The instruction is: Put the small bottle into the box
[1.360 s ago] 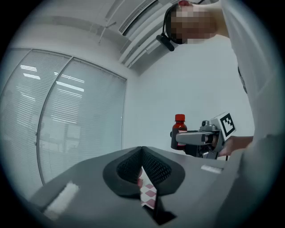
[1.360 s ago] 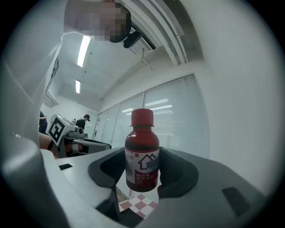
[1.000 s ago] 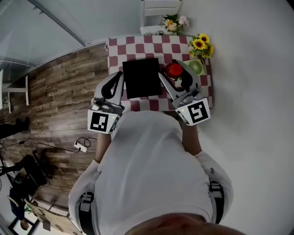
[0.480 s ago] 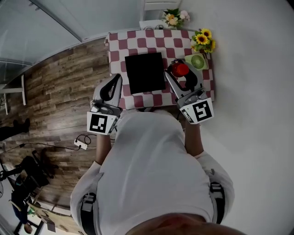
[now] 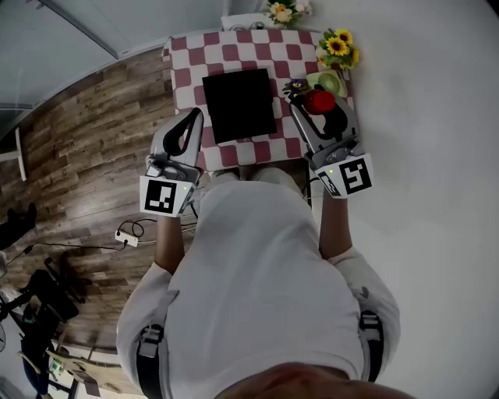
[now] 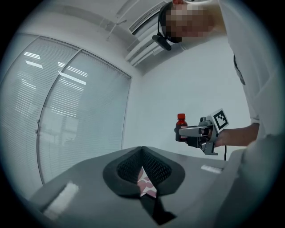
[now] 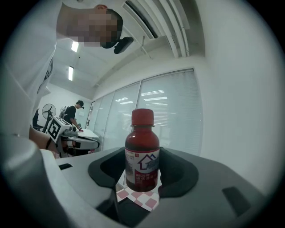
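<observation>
The small bottle [image 7: 142, 152], dark red with a red cap and a white label, stands upright between the jaws of my right gripper [image 7: 142, 176], which is shut on it. From the head view the bottle [image 5: 318, 101] hangs over the table's right side, right of the black box [image 5: 238, 104], with the right gripper [image 5: 312, 100] around it. My left gripper [image 5: 193, 118] is shut with nothing in it, over the table's front left edge beside the box. The left gripper view shows its jaws [image 6: 142, 168] pressed together, with the bottle [image 6: 180, 128] off to the right.
The table wears a red-and-white checked cloth [image 5: 234, 51]. Sunflowers [image 5: 337, 48], a green round thing [image 5: 334, 79] and a small bouquet [image 5: 282, 9] stand at the far right and back. Wooden floor with a power strip [image 5: 125, 237] lies left. A person [image 7: 78, 109] stands far off.
In the head view my right gripper with the bottle has shifted right, away from the box and closer to the green thing. The left gripper stays by the table's front left edge.
</observation>
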Tool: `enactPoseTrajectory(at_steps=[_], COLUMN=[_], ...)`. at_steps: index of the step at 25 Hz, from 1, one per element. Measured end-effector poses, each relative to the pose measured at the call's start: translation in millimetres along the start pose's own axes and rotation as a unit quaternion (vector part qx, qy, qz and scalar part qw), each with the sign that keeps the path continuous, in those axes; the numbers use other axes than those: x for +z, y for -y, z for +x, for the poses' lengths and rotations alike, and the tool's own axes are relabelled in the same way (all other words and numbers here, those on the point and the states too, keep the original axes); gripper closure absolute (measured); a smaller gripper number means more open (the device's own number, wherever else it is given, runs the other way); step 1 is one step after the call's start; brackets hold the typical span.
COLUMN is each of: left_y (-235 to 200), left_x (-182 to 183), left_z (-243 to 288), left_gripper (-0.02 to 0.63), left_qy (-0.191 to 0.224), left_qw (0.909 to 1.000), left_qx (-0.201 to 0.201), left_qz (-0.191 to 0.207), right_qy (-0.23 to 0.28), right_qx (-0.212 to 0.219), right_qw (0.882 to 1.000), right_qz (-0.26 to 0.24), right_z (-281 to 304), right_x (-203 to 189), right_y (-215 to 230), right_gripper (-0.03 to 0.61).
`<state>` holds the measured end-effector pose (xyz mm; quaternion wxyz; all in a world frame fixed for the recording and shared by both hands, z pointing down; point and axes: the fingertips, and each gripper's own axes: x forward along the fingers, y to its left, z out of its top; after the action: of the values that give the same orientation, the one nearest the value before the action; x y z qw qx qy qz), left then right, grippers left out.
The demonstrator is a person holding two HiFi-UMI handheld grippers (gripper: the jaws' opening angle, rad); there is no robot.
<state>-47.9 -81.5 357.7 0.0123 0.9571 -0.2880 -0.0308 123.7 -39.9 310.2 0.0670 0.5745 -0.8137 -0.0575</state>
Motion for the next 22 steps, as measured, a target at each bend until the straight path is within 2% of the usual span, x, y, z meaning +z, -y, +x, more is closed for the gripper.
enactPoseTrajectory(at_steps=[10, 15, 22], left_y=[18, 33, 65], left_x=[4, -3, -19], left_z=[16, 26, 37], left_gripper=[0.612, 0.612, 0.612], left_qy=[-0.025, -0.041, -0.057], left_qw=[0.9975, 0.9930, 0.9903], left_qx=[0.059, 0.110, 0.126], left_qz=[0.030, 0.010, -0.007], right_qy=[0.011, -0.003, -0.049], right_qx=[0.059, 0.101, 0.164], right_qw=[0.998, 0.995, 0.984], right_qz=[-0.016, -0.027, -0.054], right_z=[2, 8, 21], right_x=[-10, -26, -65], right_y=[37, 58, 58], right_gripper=[0.354, 0.354, 0.354])
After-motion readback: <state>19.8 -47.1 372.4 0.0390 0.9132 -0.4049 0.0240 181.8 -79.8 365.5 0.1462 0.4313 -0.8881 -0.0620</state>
